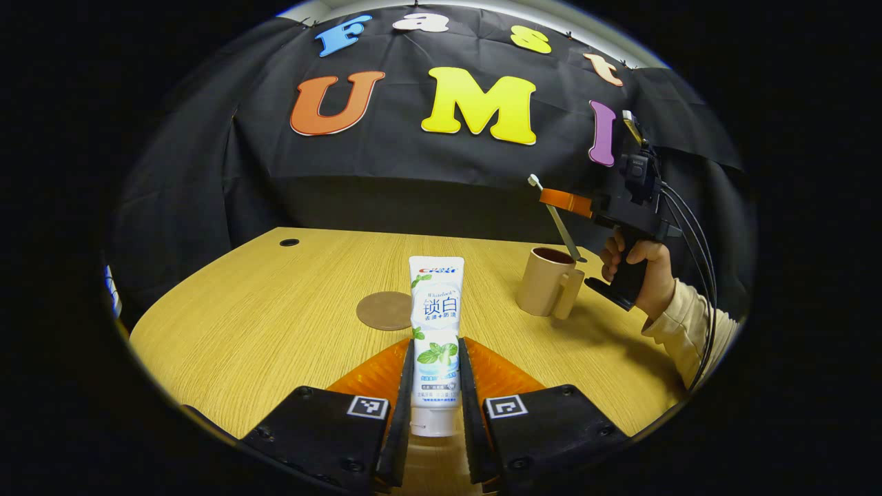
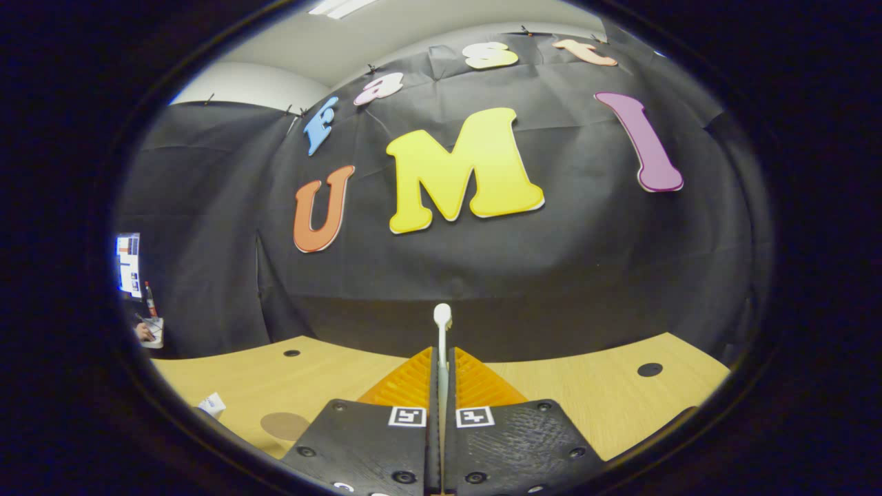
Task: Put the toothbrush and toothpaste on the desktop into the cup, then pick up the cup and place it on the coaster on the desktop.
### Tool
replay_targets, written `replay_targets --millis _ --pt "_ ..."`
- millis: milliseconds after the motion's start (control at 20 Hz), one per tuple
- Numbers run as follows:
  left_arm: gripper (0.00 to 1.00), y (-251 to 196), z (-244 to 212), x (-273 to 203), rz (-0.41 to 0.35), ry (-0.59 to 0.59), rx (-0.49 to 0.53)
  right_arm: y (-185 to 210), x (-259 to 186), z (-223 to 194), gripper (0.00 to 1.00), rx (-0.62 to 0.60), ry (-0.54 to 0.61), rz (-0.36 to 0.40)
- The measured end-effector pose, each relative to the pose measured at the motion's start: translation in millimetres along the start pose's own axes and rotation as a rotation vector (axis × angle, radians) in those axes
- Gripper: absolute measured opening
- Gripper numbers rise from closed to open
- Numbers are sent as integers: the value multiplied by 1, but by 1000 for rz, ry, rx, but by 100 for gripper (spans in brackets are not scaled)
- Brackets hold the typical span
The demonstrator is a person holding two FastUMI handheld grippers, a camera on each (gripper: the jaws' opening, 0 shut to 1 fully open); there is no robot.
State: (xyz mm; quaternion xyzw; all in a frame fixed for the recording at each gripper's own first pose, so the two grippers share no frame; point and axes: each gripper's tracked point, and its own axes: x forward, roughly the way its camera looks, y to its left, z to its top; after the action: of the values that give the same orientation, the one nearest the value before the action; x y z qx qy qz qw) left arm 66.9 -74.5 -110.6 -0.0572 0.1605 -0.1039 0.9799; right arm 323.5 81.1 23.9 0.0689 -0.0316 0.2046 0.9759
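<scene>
One toothpaste tube (image 1: 435, 337) stands upright between the two fingers of the left gripper (image 1: 435, 375), which press on its sides near the lower half, so the tongs are narrowed onto it; its cap end points down, above the desktop (image 1: 262, 324). Beyond the tube, just to its left in the left gripper view, lies one round brown coaster (image 1: 384, 311), flat on the wood and bare. To the right of the tube, farther back, stands one beige cup (image 1: 548, 281) with its handle turned toward the camera; it is upright and apart from the coaster. Over the cup's rim hangs one toothbrush (image 1: 557, 222), tilted, its lower end at the cup's mouth and its head up and to the left. It is held by the right gripper (image 1: 566, 202), gripped by one hand (image 1: 637, 265) in a pale sleeve (image 1: 689, 327) just right of the cup. In the right gripper view the same toothbrush (image 2: 442, 344) rises as a thin white stem from the nearly closed gap of the right gripper (image 2: 441, 386), both fingers clamped on it, with the head above them. There the coaster (image 2: 285, 426) shows low on the left, with one corner of the toothpaste tube (image 2: 211, 404) beside it. Two dark round holes are in the desktop (image 2: 606, 406), one on each side of the brush.
</scene>
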Motion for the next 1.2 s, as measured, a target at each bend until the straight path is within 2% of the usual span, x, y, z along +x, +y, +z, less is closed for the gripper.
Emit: replay_targets --millis 350,750,900,950,1000,1100,1200 --pt "37 -5 -4 -3 -11 12 -10 9 -3 16 4 -32 -36 10" --pt "37 1 -4 -2 14 19 -19 5 -6 2 4 -19 23 -3" --pt "37 0 -1 4 30 20 -28 9 -18 7 7 -26 24 22" --pt "37 -2 2 5 30 10 -35 7 -24 10 22 -42 18 21" --pt "37 -5 5 7 28 0 -35 8 -30 13 26 -52 8 23" --pt "37 -11 15 11 25 -27 -24 9 -43 19 42 -63 -4 31" --pt "38 -17 25 15 22 -61 -11 8 -60 24 64 -60 -9 40"
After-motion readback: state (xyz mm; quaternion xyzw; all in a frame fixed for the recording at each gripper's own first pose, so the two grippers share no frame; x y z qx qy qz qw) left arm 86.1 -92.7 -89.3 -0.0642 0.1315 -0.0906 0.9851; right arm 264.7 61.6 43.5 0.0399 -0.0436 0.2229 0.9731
